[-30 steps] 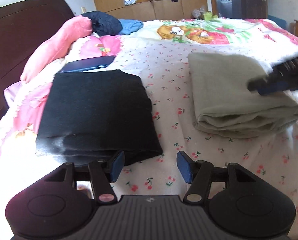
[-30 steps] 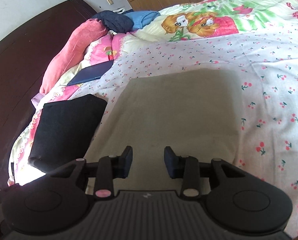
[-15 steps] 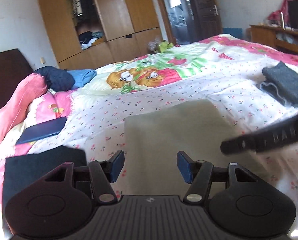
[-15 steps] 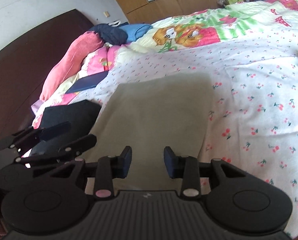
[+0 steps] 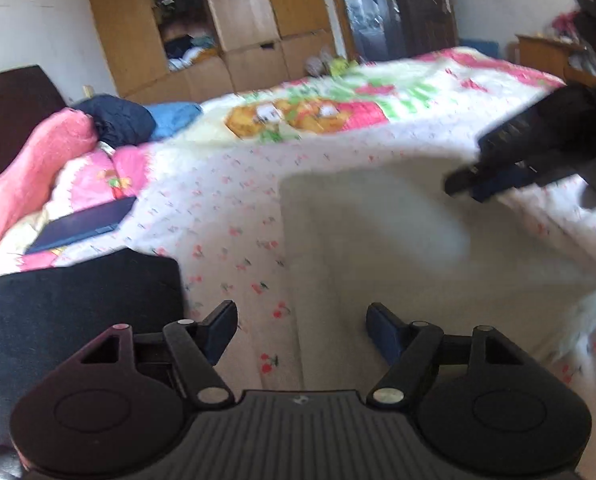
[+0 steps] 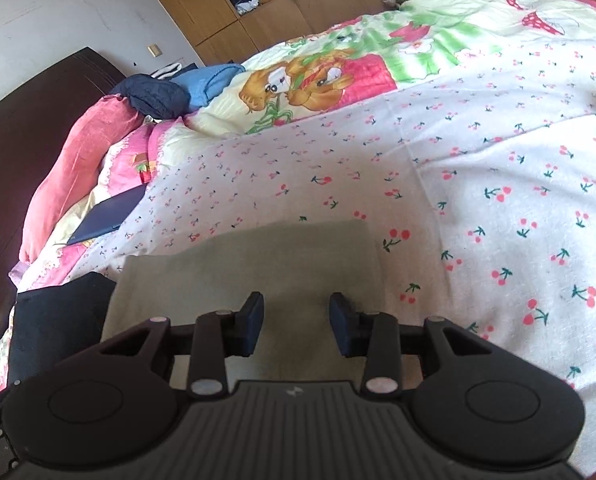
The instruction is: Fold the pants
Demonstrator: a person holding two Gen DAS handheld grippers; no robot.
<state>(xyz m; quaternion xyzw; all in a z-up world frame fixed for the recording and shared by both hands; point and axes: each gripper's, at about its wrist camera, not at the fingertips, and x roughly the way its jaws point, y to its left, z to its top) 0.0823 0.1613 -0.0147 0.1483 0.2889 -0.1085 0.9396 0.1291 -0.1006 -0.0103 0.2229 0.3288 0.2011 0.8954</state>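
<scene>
Folded beige-green pants (image 5: 377, 248) lie flat on the cherry-print bedspread (image 5: 226, 200); they also show in the right wrist view (image 6: 258, 276). My left gripper (image 5: 301, 330) is open and empty, hovering over the pants' near left edge. My right gripper (image 6: 296, 322) is open and empty, above the pants' near part. The right gripper also shows blurred at the right of the left wrist view (image 5: 473, 186), over the pants' far right side. Folded black pants (image 5: 82, 304) lie to the left.
A dark blue flat book (image 5: 82, 226) lies beside a pink pillow (image 5: 30, 168). Dark and blue clothes (image 6: 166, 92) sit by the dark headboard (image 6: 18, 128). A wooden wardrobe (image 5: 226, 20) stands behind the bed.
Both grippers have stayed open. The left wrist view is blurred from motion and has dropped nearer the pants. The right gripper has drawn back and tilted up, so less of the pants shows.
</scene>
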